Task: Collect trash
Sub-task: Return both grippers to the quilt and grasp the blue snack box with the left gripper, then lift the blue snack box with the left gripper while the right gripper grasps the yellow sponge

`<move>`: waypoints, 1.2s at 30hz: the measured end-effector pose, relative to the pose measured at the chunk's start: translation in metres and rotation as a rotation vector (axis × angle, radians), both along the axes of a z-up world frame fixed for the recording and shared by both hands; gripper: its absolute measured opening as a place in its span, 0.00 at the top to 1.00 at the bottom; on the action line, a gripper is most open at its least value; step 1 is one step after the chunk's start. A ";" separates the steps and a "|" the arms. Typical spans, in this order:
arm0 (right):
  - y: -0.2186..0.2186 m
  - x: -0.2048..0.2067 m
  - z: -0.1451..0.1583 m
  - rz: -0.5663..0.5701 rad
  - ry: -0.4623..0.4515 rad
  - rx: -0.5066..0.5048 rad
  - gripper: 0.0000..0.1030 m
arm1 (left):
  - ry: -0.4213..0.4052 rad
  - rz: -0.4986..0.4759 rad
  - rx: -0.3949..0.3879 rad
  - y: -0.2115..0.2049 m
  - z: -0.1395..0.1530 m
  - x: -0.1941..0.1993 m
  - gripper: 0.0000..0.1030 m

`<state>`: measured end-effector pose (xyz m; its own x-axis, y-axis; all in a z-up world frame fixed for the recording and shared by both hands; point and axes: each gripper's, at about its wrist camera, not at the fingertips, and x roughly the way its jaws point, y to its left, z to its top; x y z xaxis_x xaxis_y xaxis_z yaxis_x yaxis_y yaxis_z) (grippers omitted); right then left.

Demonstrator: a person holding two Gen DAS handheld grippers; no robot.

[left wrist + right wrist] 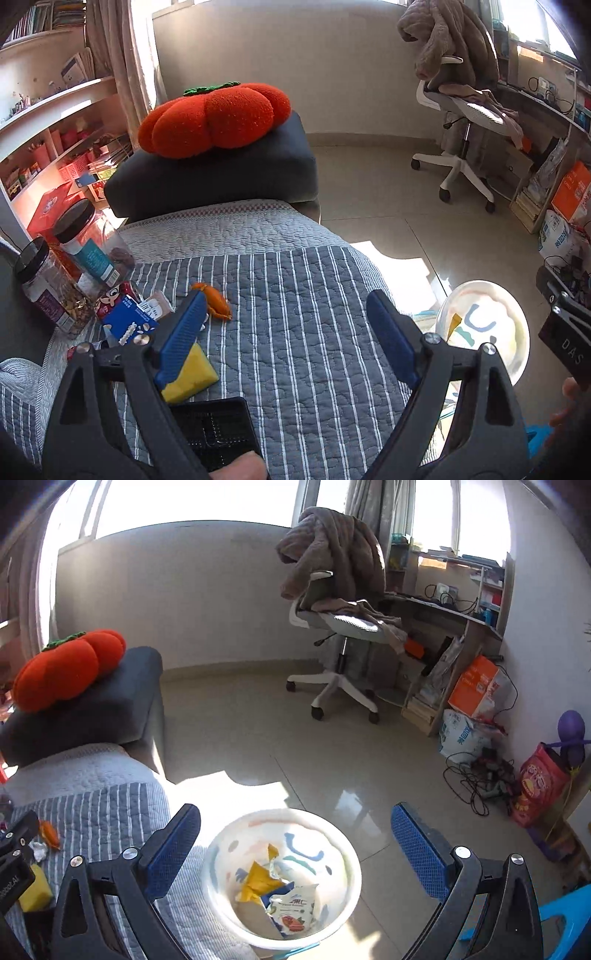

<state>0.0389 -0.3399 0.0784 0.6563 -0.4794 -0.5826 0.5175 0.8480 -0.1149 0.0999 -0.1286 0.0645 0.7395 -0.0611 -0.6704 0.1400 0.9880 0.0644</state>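
Observation:
My left gripper (291,332) is open and empty above the striped quilt (295,295). An orange wrapper (216,301) lies on the quilt just beyond its left finger. A yellow packet (192,376) lies under that finger. My right gripper (295,834) is open and empty, hovering over the white trash bin (221,834) beside the sofa. The bin holds a yellow wrapper (258,880) and a white snack packet (291,908). In the right wrist view the orange wrapper (50,832), a crumpled white scrap (38,849) and the yellow packet (35,890) lie at the far left.
Two black-lidded jars (55,280) and snack boxes (125,317) stand at the quilt's left edge. A black tray (218,428) lies near me. An orange pumpkin cushion (214,118) sits on the sofa arm. An office chair (340,627), desk and cables (476,775) stand across the tiled floor.

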 end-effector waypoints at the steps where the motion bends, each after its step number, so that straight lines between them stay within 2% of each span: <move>1: 0.008 0.005 -0.001 0.016 0.004 -0.001 0.00 | 0.002 0.009 0.005 0.007 -0.002 0.001 0.14; 12: 0.104 0.047 -0.021 0.184 0.048 -0.048 0.00 | 0.080 0.162 0.028 0.096 -0.027 0.022 0.14; 15: 0.126 0.057 -0.027 0.221 0.056 -0.049 0.00 | 0.129 0.251 -0.014 0.125 -0.039 0.031 0.14; 22: 0.149 0.071 -0.039 0.270 0.081 -0.045 0.00 | 0.252 0.551 -0.204 0.171 -0.073 0.066 0.14; 26: 0.147 0.077 -0.044 0.266 0.096 -0.020 0.00 | 0.280 0.654 -0.215 0.172 -0.089 0.084 0.14; 29: 0.143 0.080 -0.045 0.258 0.099 0.014 0.00 | 0.311 0.721 -0.186 0.173 -0.099 0.098 0.14; 32: 0.142 0.084 -0.046 0.260 0.103 0.034 0.00 | 0.355 0.713 -0.186 0.177 -0.108 0.104 0.15; 33: 0.143 0.085 -0.047 0.264 0.106 0.041 0.00 | 0.355 0.687 -0.186 0.177 -0.109 0.105 0.22; 34: 0.145 0.087 -0.048 0.270 0.110 0.049 0.00 | 0.353 0.648 -0.176 0.175 -0.108 0.105 0.34; 36: 0.148 0.091 -0.051 0.289 0.123 0.074 0.00 | 0.352 0.578 -0.165 0.176 -0.106 0.102 0.38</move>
